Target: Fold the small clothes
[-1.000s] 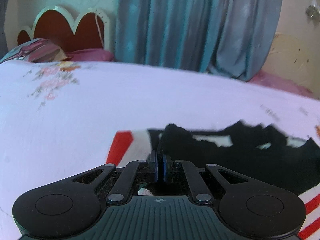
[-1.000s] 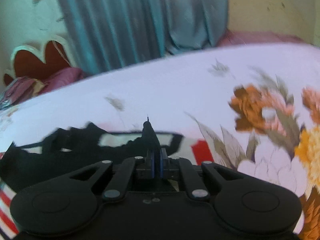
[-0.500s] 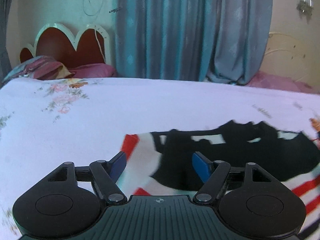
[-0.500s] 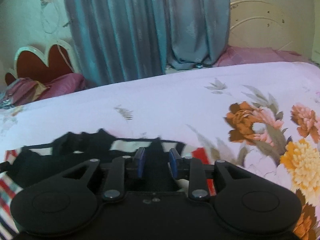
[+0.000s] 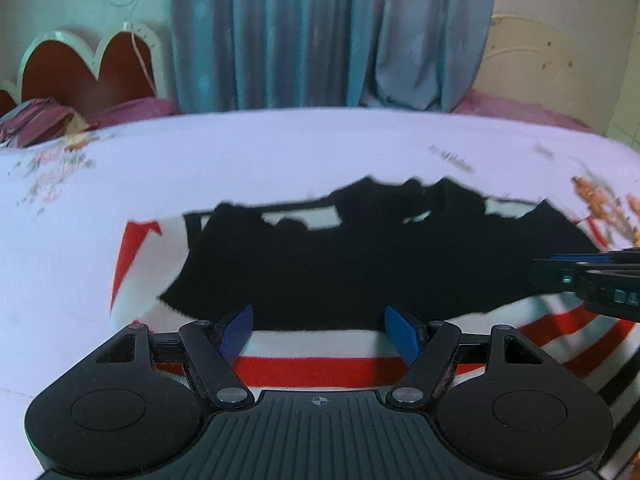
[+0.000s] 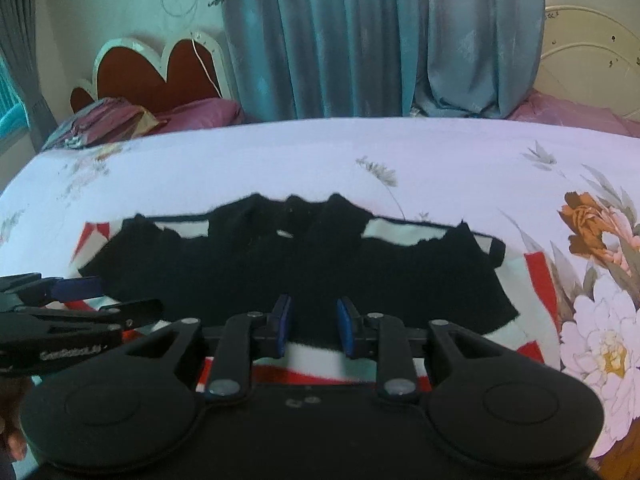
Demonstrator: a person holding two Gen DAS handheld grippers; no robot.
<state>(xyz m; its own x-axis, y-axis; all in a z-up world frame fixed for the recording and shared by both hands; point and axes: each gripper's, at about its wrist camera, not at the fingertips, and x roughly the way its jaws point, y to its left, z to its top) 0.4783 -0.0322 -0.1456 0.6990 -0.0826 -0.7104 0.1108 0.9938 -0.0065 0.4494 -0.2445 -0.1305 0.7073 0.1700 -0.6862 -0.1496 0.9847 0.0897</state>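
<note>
Both grippers have let go and drawn back: left gripper [image 5: 319, 330] wide, right gripper [image 6: 313, 326] narrowly apart, empty. The black shirt [image 6: 296, 264], loosely folded on the striped cloth [image 5: 320, 360], may spring open.

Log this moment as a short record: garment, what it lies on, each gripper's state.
garment: black short-sleeved knit top, spread flat
under it: red, white and black striped cloth
surface: white floral bedsheet
left gripper: open, holds nothing
right gripper: open, narrower gap, holds nothing
</note>
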